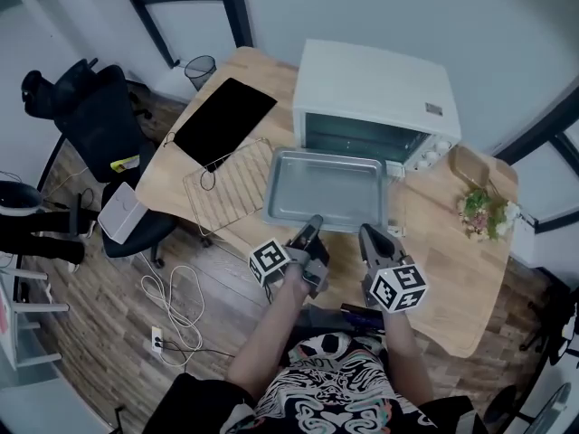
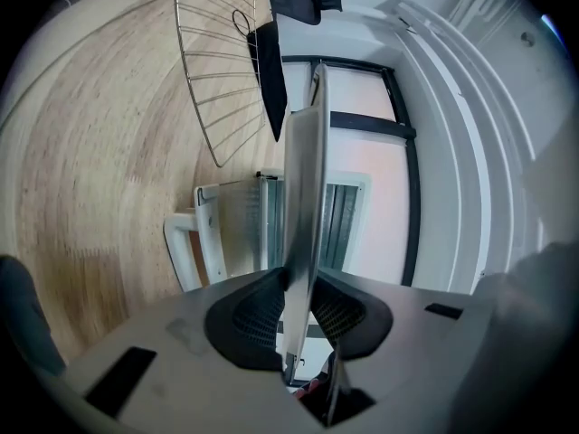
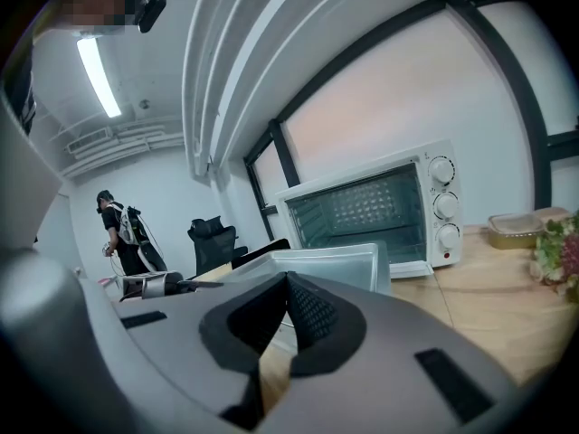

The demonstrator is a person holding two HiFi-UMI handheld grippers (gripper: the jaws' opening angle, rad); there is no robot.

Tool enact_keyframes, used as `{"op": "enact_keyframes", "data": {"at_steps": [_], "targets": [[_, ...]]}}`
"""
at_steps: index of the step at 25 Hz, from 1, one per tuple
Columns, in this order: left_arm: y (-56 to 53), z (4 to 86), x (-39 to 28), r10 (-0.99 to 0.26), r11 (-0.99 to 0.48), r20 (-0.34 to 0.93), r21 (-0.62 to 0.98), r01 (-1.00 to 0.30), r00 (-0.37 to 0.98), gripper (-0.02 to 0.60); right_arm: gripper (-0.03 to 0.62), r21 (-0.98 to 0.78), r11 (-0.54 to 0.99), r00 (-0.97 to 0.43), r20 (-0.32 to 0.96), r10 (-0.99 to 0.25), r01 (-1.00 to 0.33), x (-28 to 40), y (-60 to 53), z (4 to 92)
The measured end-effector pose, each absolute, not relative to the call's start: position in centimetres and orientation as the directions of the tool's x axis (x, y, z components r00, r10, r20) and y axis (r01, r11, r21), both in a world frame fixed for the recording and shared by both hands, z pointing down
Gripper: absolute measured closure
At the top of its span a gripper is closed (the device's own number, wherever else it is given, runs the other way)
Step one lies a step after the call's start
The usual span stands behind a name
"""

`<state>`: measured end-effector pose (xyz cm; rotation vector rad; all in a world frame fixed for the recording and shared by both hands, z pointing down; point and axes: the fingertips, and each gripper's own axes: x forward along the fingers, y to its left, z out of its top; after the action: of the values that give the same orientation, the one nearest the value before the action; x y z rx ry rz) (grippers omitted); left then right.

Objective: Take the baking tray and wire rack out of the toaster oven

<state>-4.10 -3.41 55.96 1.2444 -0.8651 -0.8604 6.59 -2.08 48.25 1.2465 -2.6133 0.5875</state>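
The left gripper (image 1: 313,224) clamped the baking tray's (image 1: 326,188) near rim to hold it clear, just before the toaster oven (image 1: 375,93). The wire rack (image 1: 233,186) lay left of the oven. The right gripper (image 1: 369,235) was closed, empty.

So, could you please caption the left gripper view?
Left gripper clamps the baking tray edge-on, toaster oven and wire rack beyond.

Matt metal baking tray (image 1: 326,190); pale wood table (image 1: 443,260).

The baking tray (image 1: 324,188) sits before the toaster oven (image 1: 375,98), its near edge at the left gripper (image 1: 313,225); the wire rack (image 1: 233,186) lies beside it on the table (image 1: 443,260).
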Motion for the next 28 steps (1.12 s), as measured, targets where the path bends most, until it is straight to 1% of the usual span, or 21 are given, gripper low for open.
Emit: {"op": "enact_keyframes", "data": {"at_steps": [9, 28], "targets": [[-2.6, 56.2, -8.2, -0.936, 0.113, 0.079, 0.99, 0.08, 0.344, 0.497, 0.594, -0.258, 0.625, -0.674, 0.341, -0.655, -0.737, 3.4, -2.8, 48.4], [0.3, 57.5, -18.2, -0.99, 0.104, 0.092, 0.988, 0.112, 0.107, 0.497, 0.594, -0.254, 0.744, -0.768, 0.395, -0.504, -0.619, -4.2, -3.2, 50.4]]}}
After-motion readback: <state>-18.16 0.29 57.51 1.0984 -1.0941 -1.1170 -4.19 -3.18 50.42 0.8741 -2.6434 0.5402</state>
